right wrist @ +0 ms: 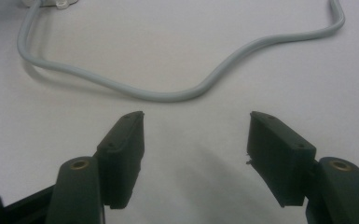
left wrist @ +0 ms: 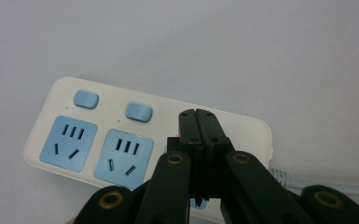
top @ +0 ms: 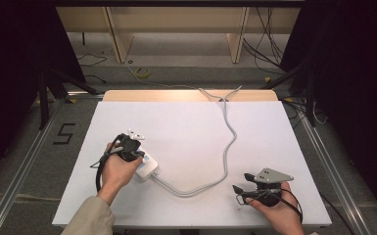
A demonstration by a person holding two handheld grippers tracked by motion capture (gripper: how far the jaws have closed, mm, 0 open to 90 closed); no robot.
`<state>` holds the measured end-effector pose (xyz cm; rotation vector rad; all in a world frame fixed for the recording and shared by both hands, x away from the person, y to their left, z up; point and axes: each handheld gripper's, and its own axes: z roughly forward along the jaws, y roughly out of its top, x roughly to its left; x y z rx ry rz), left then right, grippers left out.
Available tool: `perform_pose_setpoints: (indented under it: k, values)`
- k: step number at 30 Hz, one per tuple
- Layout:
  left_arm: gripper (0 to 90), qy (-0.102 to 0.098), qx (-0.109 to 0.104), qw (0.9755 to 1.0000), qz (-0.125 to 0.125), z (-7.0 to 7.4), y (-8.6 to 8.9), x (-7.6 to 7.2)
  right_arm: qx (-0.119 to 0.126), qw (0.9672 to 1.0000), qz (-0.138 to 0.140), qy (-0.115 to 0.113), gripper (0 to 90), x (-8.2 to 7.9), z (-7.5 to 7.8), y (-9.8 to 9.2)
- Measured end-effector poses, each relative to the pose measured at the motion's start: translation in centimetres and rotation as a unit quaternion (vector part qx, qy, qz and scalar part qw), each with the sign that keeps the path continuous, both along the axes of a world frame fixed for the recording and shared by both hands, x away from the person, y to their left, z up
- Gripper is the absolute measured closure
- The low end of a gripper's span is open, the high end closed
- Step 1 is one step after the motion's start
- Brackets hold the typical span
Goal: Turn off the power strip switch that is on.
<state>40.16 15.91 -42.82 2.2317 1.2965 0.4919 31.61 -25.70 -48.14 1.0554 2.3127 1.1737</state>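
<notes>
A white power strip [top: 148, 167] with blue sockets and blue buttons lies on the white table, left of the middle. In the left gripper view the power strip [left wrist: 74, 140] shows two sockets and two buttons. My left gripper [left wrist: 198, 115] is shut, its tips resting over the strip to the right of the second button [left wrist: 139, 112]; what lies under them is hidden. From above, the left gripper [top: 138, 155] points down at the strip. The strip's grey cable [top: 227, 147] curves across the table. My right gripper [top: 241, 184] stands open near the front right, with nothing between its jaws.
The grey cable [right wrist: 168, 95] loops just ahead of the open right gripper [right wrist: 196, 140] and runs off the table's far edge [top: 191, 95]. Dark stands and loose wires flank the table on the floor, and wooden furniture legs stand beyond it.
</notes>
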Motion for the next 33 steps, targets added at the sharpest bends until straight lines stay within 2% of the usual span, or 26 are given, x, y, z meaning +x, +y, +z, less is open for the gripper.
perform_pose_setpoints:
  k: [33]
  values:
    - [89.4, 0.013, 0.004, 0.9999, -0.003, -1.0, -0.9, 1.2, -0.001, 1.0, 0.001, 0.0, 37.6, 0.0, 0.0, 0.0]
